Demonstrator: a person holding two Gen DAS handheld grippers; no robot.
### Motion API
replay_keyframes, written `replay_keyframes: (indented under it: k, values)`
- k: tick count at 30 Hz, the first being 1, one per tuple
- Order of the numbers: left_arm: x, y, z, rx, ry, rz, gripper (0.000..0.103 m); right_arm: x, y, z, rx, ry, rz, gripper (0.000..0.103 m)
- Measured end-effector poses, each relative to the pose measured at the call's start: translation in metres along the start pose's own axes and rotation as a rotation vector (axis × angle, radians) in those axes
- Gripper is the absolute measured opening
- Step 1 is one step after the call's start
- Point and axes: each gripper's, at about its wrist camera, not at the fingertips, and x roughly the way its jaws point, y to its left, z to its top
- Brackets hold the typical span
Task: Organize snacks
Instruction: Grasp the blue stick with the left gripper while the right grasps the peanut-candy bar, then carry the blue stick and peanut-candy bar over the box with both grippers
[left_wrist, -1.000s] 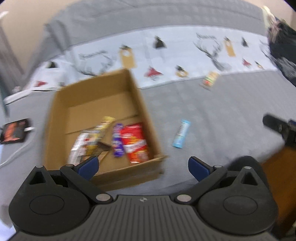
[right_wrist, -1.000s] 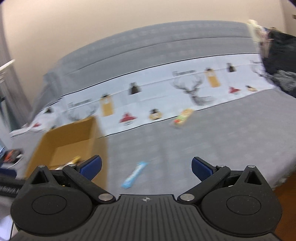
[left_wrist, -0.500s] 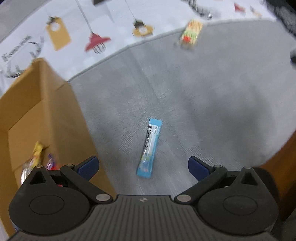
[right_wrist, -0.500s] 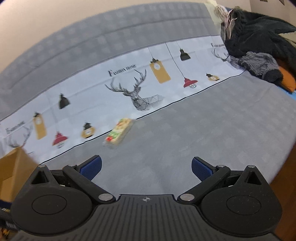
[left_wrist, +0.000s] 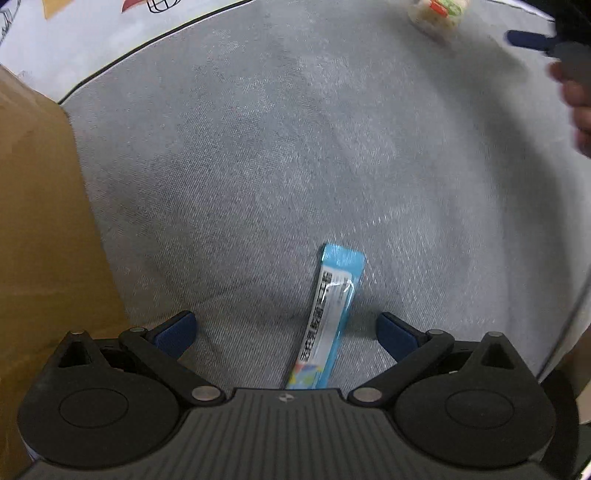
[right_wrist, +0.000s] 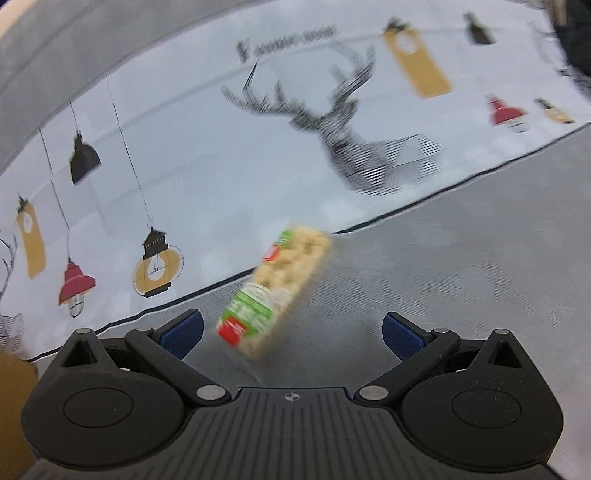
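A long blue snack stick pack (left_wrist: 328, 317) lies on the grey bed cover. My left gripper (left_wrist: 286, 332) is open just above it, with the pack between its blue fingertips, a little right of centre. A beige rice-snack bar with a red and green label (right_wrist: 275, 291) lies at the edge of the printed cloth. My right gripper (right_wrist: 291, 332) is open and close over it, the bar's near end between the fingertips. The bar also shows far off in the left wrist view (left_wrist: 437, 11), with the right gripper (left_wrist: 532, 38) beside it.
A brown cardboard box wall (left_wrist: 40, 229) stands close to the left of my left gripper; its corner shows in the right wrist view (right_wrist: 14, 398). A white cloth with deer and lamp prints (right_wrist: 258, 155) lies beyond the bar. The bed's edge (left_wrist: 576, 302) runs at the right.
Both grippers have moved forward and down. The left one left the box and closed in on the blue stick pack; the right one closed in on the rice-snack bar. Both stayed open.
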Motion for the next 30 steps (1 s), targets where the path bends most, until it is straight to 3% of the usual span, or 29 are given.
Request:
replay_keyframes:
  k: [2,4,6,7,8,10,14,20,25,30]
  values:
    - [0.0,0.002,0.0,0.007,-0.002,-0.001,0.103,0.019,0.006,0.002,-0.006,0.011,-0.031,0.103]
    - [-0.001,0.004,-0.002,0.013,-0.01,-0.004,0.102,0.029,0.018,-0.005,-0.089,-0.035,-0.086,0.103]
    - [-0.009,0.006,-0.005,0.017,-0.027,-0.005,0.085,0.033,0.027,-0.011,-0.19,-0.031,-0.152,0.096]
    - [-0.016,0.003,-0.006,0.018,-0.046,-0.011,0.056,0.029,0.028,-0.013,-0.198,-0.053,-0.157,0.08]
    - [-0.022,0.006,-0.006,0.017,-0.059,-0.027,0.011,0.023,0.026,-0.015,-0.192,-0.067,-0.136,0.055]
    - [-0.027,0.014,-0.004,-0.021,-0.056,-0.059,0.012,0.015,0.022,-0.019,-0.2,-0.057,-0.147,0.039]
    - [-0.044,0.017,-0.015,-0.033,-0.112,-0.024,0.012,-0.006,0.004,-0.029,-0.156,-0.042,-0.171,0.038]
    - [-0.098,0.012,-0.045,-0.042,-0.222,-0.028,0.012,-0.082,-0.012,-0.051,-0.116,-0.132,-0.14,0.038]
    - [-0.15,-0.004,-0.071,-0.058,-0.321,-0.013,0.012,-0.165,-0.016,-0.077,-0.088,-0.209,-0.07,0.038]
    - [-0.197,-0.01,-0.122,-0.074,-0.423,0.007,0.012,-0.241,-0.006,-0.119,-0.059,-0.236,0.014,0.038]
